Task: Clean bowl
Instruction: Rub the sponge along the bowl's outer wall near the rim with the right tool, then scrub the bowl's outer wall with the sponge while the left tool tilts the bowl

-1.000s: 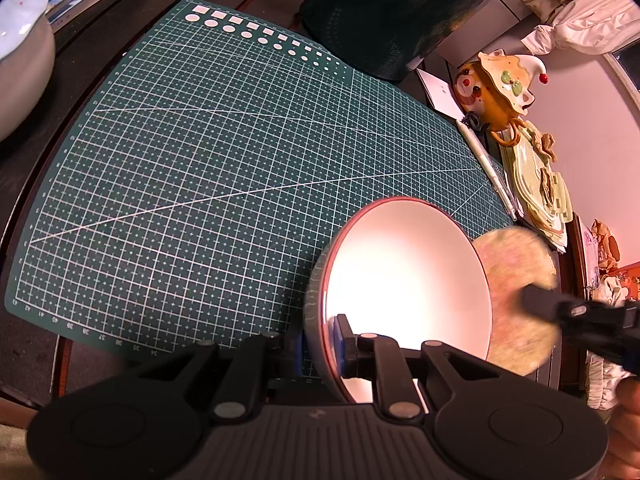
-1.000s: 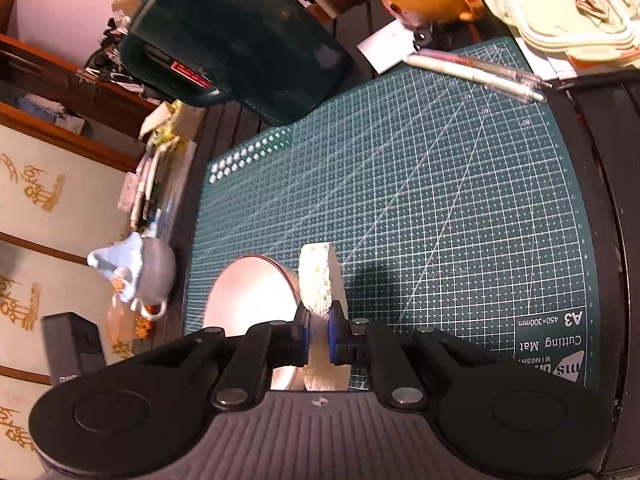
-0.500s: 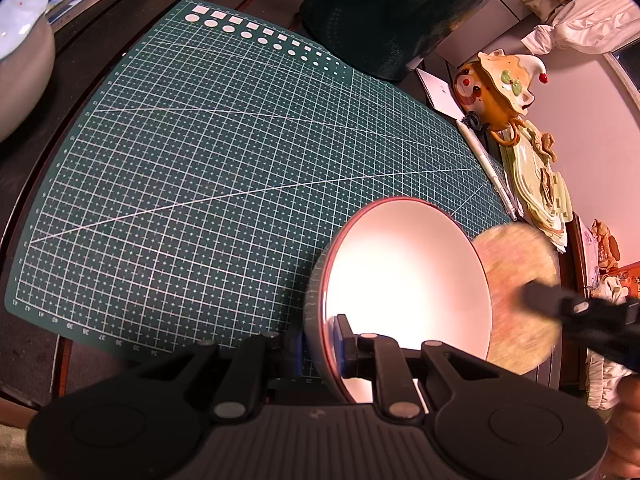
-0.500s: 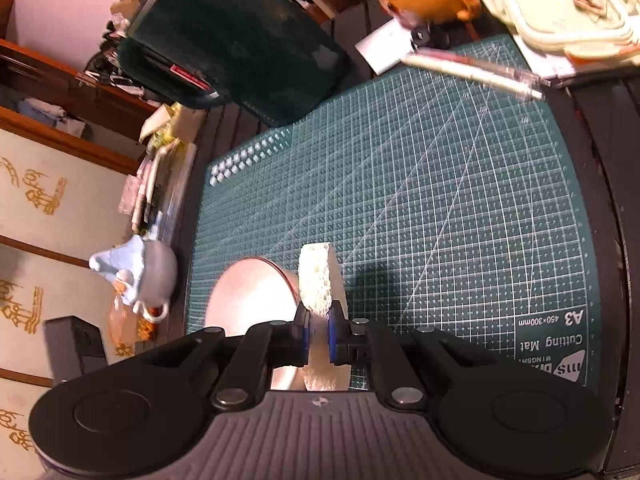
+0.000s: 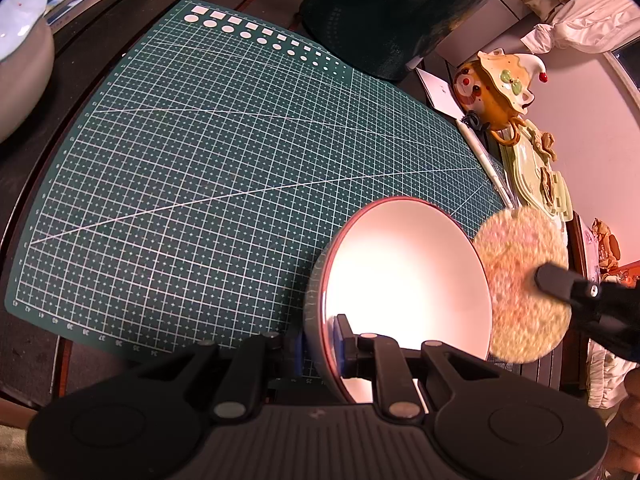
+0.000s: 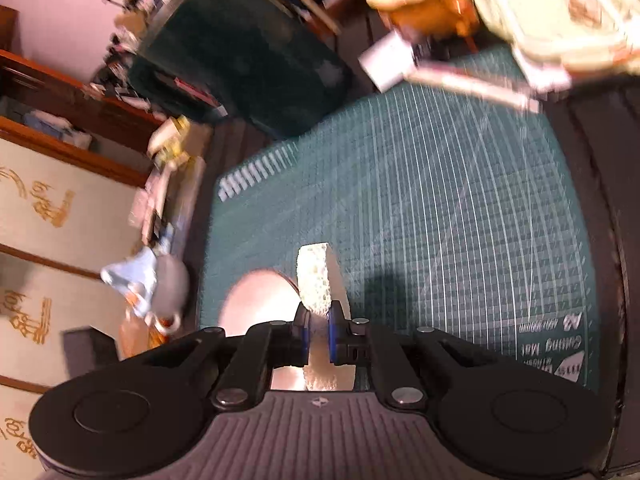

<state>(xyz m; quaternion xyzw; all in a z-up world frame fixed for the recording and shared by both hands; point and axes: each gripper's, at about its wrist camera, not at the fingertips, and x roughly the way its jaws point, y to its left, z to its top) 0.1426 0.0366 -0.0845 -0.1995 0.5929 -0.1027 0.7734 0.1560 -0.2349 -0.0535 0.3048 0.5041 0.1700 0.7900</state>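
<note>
My left gripper (image 5: 320, 344) is shut on the rim of a small bowl (image 5: 404, 280), white inside with a reddish rim, held tilted on edge above the green cutting mat (image 5: 224, 168). My right gripper (image 6: 318, 334) is shut on a round yellowish sponge (image 6: 316, 276), seen edge-on. In the left wrist view the sponge (image 5: 520, 284) stands just right of the bowl's rim, its flat face toward the bowl, with the right gripper's finger (image 5: 560, 280) across it. In the right wrist view the bowl (image 6: 260, 300) lies just left of the sponge.
A dark green container (image 5: 392, 12) stands at the mat's far edge. An orange clown-shaped pot (image 5: 496, 88), pens (image 5: 484, 156) and a pale green lidded box (image 5: 536, 176) lie at the right. A grey bowl (image 5: 20, 72) sits off the mat at the left.
The right gripper's view has blurred and shifted as it moves with the sponge; the sponge has edged slightly up beside the bowl's rim. The left gripper and bowl have stayed still.
</note>
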